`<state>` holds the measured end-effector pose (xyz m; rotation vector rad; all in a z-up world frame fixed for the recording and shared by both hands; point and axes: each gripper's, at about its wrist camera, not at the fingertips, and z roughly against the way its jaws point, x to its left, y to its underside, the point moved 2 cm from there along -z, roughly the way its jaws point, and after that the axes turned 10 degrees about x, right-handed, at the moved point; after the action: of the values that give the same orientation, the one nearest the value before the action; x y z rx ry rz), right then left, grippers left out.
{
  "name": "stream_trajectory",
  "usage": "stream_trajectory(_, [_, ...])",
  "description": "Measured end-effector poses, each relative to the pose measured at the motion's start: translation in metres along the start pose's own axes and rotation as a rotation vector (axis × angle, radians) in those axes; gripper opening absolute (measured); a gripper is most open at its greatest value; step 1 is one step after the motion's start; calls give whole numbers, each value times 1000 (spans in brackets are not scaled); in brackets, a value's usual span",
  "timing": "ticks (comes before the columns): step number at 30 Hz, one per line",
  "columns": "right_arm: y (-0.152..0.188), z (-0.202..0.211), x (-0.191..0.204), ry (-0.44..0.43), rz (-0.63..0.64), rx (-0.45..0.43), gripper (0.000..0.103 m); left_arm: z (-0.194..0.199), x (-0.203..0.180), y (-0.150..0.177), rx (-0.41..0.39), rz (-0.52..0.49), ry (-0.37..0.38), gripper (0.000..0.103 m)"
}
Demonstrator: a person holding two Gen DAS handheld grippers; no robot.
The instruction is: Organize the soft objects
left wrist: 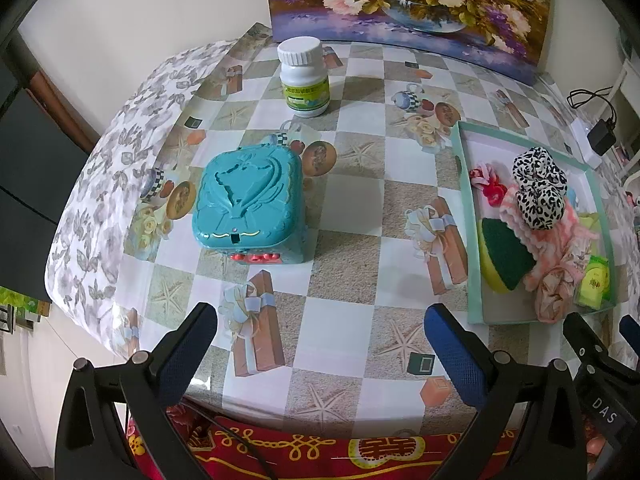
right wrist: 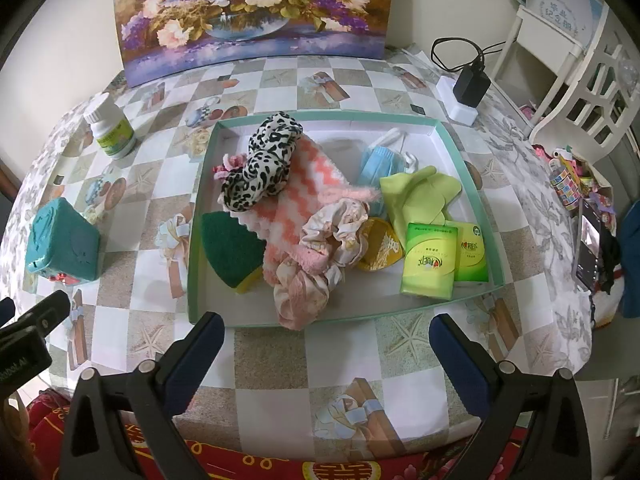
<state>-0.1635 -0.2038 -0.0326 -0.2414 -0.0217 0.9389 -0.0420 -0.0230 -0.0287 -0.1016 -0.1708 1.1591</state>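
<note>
Left gripper (left wrist: 320, 340) — jaws spread wide, nothing between them, low over the near table edge. Teal box (left wrist: 250, 204) sits at its 11 o'clock; the tray (left wrist: 470, 216) lies off at 2 o'clock. Right gripper (right wrist: 326, 350) — likewise spread and empty, just short of the tray's near rim. Soft pile at 12 o'clock, pink scrunchie (right wrist: 300, 292) nearest, its long axis running toward 12. Right hand is nearer, by my judgement.

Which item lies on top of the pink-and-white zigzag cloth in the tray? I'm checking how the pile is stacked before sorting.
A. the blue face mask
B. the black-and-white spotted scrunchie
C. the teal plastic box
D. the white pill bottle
B: the black-and-white spotted scrunchie rests on the pink-and-white zigzag cloth inside the tray, while the blue face mask lies beside that cloth.
</note>
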Motion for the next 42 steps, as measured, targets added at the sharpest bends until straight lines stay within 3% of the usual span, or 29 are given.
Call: stream_trajectory(42, [-1,-6,-12,4,-25,21,103,1,6,-1,-8,32,15,103])
